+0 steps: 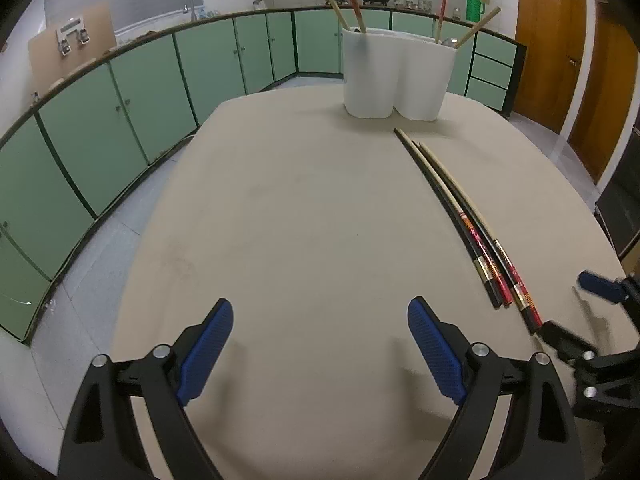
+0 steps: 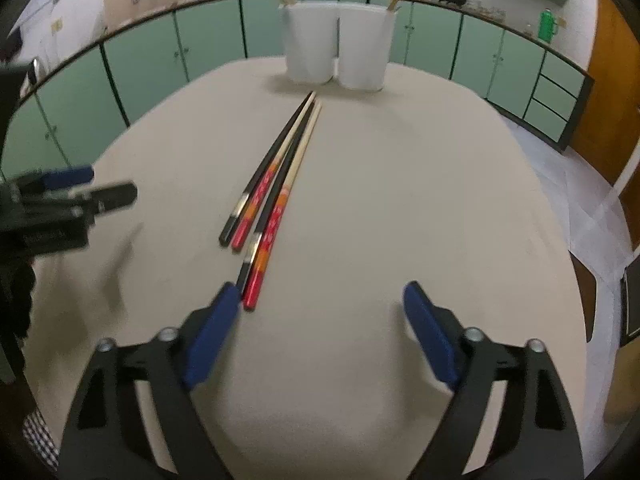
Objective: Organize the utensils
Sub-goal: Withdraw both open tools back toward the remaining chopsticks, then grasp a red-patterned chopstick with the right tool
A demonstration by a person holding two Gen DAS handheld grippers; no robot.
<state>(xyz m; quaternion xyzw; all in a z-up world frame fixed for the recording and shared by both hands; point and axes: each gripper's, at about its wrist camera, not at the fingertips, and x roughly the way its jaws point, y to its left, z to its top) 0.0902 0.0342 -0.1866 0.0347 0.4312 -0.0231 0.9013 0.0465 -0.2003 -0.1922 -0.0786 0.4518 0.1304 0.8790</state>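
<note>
Several chopsticks [image 2: 276, 184] lie side by side on the beige table [image 2: 380, 208], black ones and red-handled ones; they also show in the left wrist view [image 1: 472, 224]. A white two-part holder [image 1: 396, 74] stands at the far edge with a few chopsticks upright in it; it also shows in the right wrist view [image 2: 338, 46]. My right gripper [image 2: 320, 304] is open, its left fingertip touching the nearest chopstick ends. My left gripper [image 1: 320, 316] is open and empty over bare table, left of the chopsticks. Each gripper appears in the other's view, the right one [image 1: 568, 308] and the left one [image 2: 92, 186].
Green cabinets [image 1: 132, 92] with a counter run behind the table. Wooden doors [image 1: 560, 40] stand at the right. A green bottle [image 1: 474, 6], pots and jars sit on the counter. Floor lies left of the table edge [image 1: 132, 240].
</note>
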